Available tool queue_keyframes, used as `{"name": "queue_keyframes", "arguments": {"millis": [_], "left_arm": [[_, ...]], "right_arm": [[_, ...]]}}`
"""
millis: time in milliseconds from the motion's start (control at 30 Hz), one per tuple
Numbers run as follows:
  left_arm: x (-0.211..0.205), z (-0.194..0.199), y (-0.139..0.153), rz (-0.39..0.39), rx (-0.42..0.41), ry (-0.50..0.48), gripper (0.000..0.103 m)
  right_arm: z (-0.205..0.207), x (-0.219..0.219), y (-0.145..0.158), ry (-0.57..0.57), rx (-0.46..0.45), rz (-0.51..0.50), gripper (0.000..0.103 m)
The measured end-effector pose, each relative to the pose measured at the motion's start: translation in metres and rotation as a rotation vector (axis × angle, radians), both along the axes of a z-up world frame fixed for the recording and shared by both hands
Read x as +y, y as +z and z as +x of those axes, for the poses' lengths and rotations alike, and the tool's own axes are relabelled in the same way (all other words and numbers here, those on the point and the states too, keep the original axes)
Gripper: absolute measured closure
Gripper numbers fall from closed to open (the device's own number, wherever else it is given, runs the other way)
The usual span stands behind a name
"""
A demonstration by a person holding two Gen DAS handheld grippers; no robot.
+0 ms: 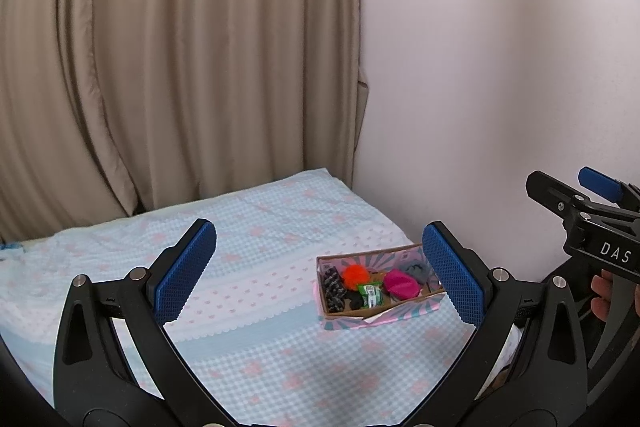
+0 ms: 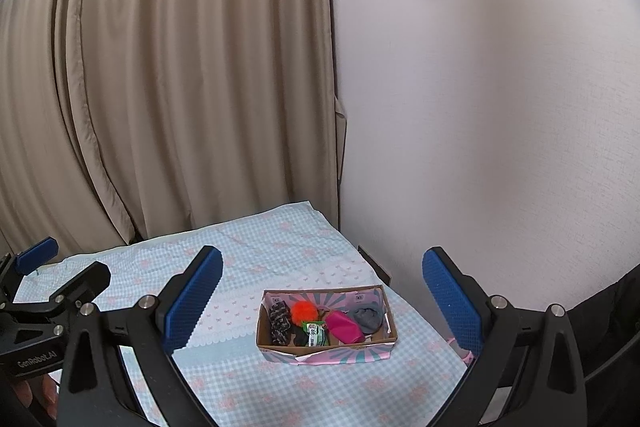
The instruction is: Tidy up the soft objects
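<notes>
A small cardboard box (image 1: pixel 394 311) (image 2: pixel 280 347) with a pink and teal patterned outside sits on the bed. It holds an orange pompom (image 1: pixel 353 275) (image 2: pixel 303 311), a pink soft piece (image 1: pixel 401 285) (image 2: pixel 345 327), a grey soft piece (image 1: pixel 415 270) (image 2: pixel 367 318), a black patterned piece (image 1: pixel 334 290) (image 2: pixel 280 323) and a green packet (image 1: pixel 371 294) (image 2: pixel 316 334). My left gripper (image 1: pixel 320 273) is open and empty above the bed, left of the box. My right gripper (image 2: pixel 322 299) is open and empty, held above the box.
The bed (image 1: pixel 248 267) (image 2: pixel 248 255) has a light blue checked cover with pink flowers. Beige curtains (image 1: pixel 180 59) (image 2: pixel 180 67) hang behind it and a white wall (image 1: pixel 500 67) (image 2: pixel 480 87) runs along its right side. Each gripper shows at the edge of the other's view.
</notes>
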State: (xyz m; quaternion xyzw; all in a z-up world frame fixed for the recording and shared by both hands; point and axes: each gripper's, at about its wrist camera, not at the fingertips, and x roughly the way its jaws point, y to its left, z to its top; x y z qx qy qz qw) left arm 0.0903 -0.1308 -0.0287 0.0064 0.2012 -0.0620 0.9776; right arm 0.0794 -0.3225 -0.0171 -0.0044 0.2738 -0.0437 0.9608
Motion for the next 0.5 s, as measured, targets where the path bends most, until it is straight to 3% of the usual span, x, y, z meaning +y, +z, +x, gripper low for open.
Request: {"name": "queue_keyframes", "arguments": {"millis": [267,500], "left_arm": [[-0.0021,0.0009,0.0016,0.011,-0.029,0.019,0.000],[-0.0053,0.0011,0.0028,0.082,-0.077,0.096,0.000]], "right_arm": [[0.0031,0.0020,-0.0005,0.002,-0.001,0.000,0.003],[0.0073,0.0036,-0.0023,0.002,0.001,0.004,0.003]]}}
